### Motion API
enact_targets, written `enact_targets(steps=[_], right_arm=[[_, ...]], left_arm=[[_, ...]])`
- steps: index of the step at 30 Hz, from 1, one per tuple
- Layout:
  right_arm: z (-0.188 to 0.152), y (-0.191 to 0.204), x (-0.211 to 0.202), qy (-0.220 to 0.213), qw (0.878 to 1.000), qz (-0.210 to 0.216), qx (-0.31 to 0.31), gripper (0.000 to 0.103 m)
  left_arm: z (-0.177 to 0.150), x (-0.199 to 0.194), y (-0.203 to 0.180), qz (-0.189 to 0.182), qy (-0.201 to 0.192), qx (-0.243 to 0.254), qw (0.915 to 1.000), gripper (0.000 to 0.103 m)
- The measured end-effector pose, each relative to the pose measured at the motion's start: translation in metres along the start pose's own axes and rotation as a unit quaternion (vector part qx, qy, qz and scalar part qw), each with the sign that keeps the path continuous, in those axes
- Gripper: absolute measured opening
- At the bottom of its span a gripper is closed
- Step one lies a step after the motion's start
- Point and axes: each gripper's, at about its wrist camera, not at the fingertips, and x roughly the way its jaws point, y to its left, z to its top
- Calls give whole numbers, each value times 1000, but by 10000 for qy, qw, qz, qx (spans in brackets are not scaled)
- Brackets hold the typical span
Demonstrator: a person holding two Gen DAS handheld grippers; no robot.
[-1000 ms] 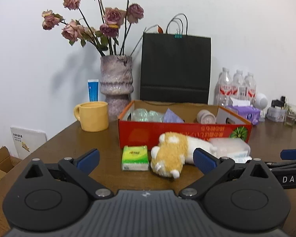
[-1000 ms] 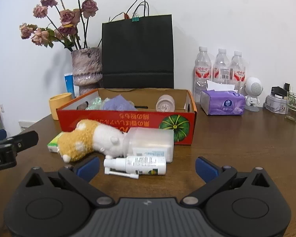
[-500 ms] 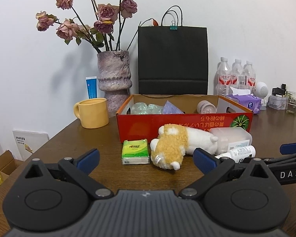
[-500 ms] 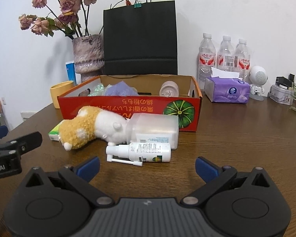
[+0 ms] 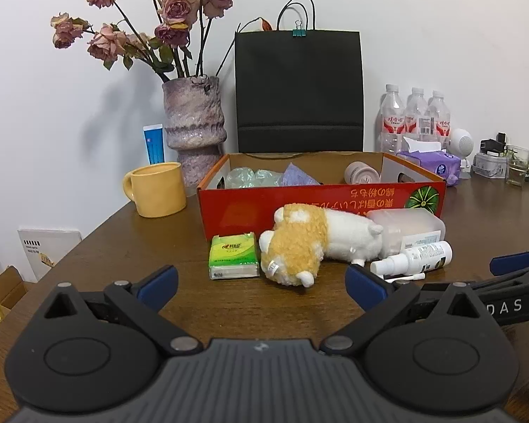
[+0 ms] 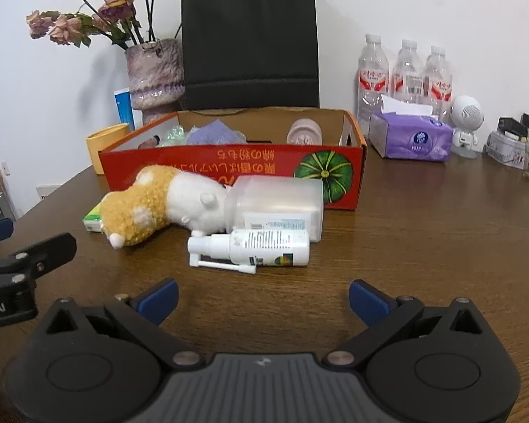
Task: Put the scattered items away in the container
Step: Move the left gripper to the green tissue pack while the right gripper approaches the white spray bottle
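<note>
A red cardboard box (image 5: pixel 321 204) (image 6: pixel 229 158) stands on the brown table with several items inside. In front of it lie a green tissue pack (image 5: pixel 233 254) (image 6: pixel 91 216), an orange-and-white plush toy (image 5: pixel 310 243) (image 6: pixel 158 199), a frosted plastic case (image 5: pixel 409 227) (image 6: pixel 275 201) and a white spray bottle (image 5: pixel 416 257) (image 6: pixel 257 246). My left gripper (image 5: pixel 261 283) is open and empty, short of the tissue pack and plush. My right gripper (image 6: pixel 262 298) is open and empty, just short of the spray bottle.
A yellow mug (image 5: pixel 157 188), a vase of dried roses (image 5: pixel 194 120) and a black paper bag (image 5: pixel 299 91) stand beside and behind the box. Water bottles (image 6: pixel 405 74), a purple tissue box (image 6: pixel 411 135) and small items stand at the right. The table edge falls away at the left.
Both grippers have pulled back and risen slightly, so the items look smaller and the spray bottle now shows in the left wrist view. Both stay open.
</note>
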Motion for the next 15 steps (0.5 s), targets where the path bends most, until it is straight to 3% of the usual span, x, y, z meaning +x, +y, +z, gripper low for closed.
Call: enact_targets(steps=[15], right_arm=[[1,3,11,61,9999,-34,100,103]], left_arm=[[2,24,14,43,440,-492,9978,103]])
